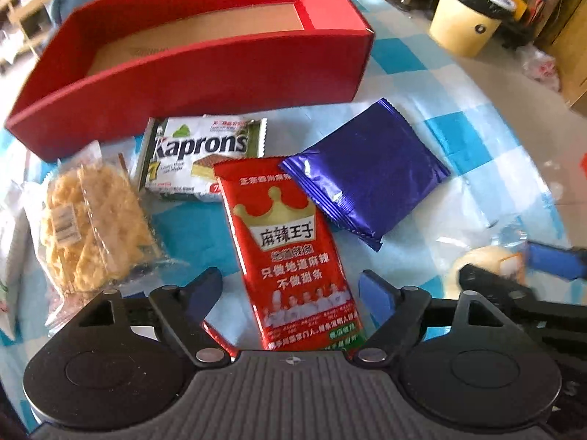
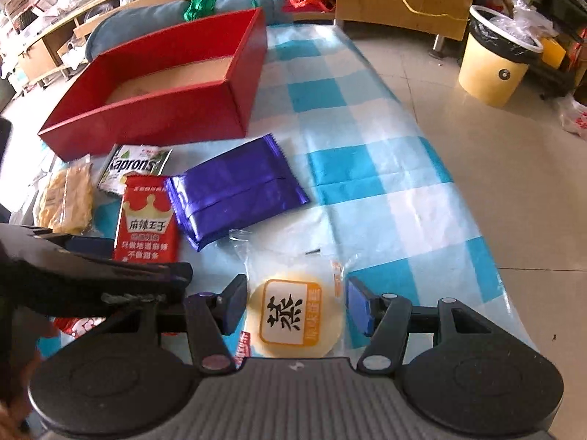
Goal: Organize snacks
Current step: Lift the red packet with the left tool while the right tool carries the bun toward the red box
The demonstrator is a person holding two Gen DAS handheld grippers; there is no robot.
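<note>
An empty red box point(image 1: 220, 73) point(image 2: 146, 110) stands at the back of the checked tablecloth. In front of it lie a Kaprons wafer pack point(image 1: 201, 157), a clear bag of yellow crisps point(image 1: 91, 223), a purple foil packet point(image 1: 367, 172) point(image 2: 234, 190) and a red spicy-strip packet point(image 1: 290, 249) point(image 2: 146, 223). My left gripper point(image 1: 290, 278) is open wide; the red packet's near end lies between its fingers, untouched. My right gripper point(image 2: 295, 286) is closed on a round yellow cake packet point(image 2: 293, 315), with both pads at the wrapper's edges.
The blue-and-white cloth point(image 2: 367, 168) ends at the table's right edge, with tiled floor beyond. A yellow bin point(image 2: 495, 69) with a black liner stands on that floor. A blue cushion point(image 2: 146, 25) lies behind the box. The left gripper's body fills the right view's lower left.
</note>
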